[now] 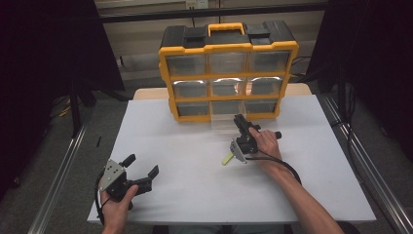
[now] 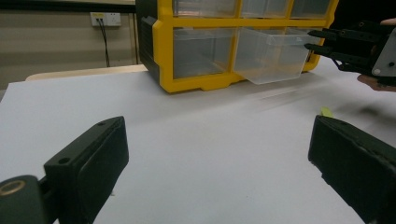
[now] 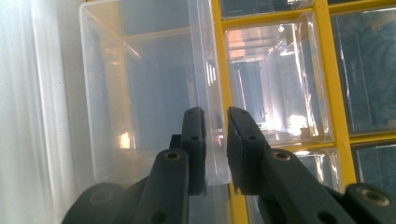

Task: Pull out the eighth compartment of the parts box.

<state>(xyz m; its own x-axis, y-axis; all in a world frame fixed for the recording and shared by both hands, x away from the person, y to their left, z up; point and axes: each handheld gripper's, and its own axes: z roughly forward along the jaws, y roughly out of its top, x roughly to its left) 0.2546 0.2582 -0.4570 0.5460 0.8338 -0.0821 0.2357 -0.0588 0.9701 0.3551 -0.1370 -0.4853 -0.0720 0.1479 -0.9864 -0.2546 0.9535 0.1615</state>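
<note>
Clear, glossy plastic drawer, pulled partway out of the yellow-framed boxy organizer's bottom row near the white desk's far edge, has its thin front wall pinched by the right gripper, while the left gripper rests wide open near the front-left corner.

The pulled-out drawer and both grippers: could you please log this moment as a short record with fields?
cabinet: yellow and black drawer cabinet at the far side of the white table
drawer: clear drawer, bottom row, middle, pulled partly out
right gripper: right gripper, jaws on either side of the drawer's front wall, nearly shut on it
left gripper: left gripper, jaws open, holding nothing, near the table's front edge
other: small yellow-green item on the table beside the right hand
</note>
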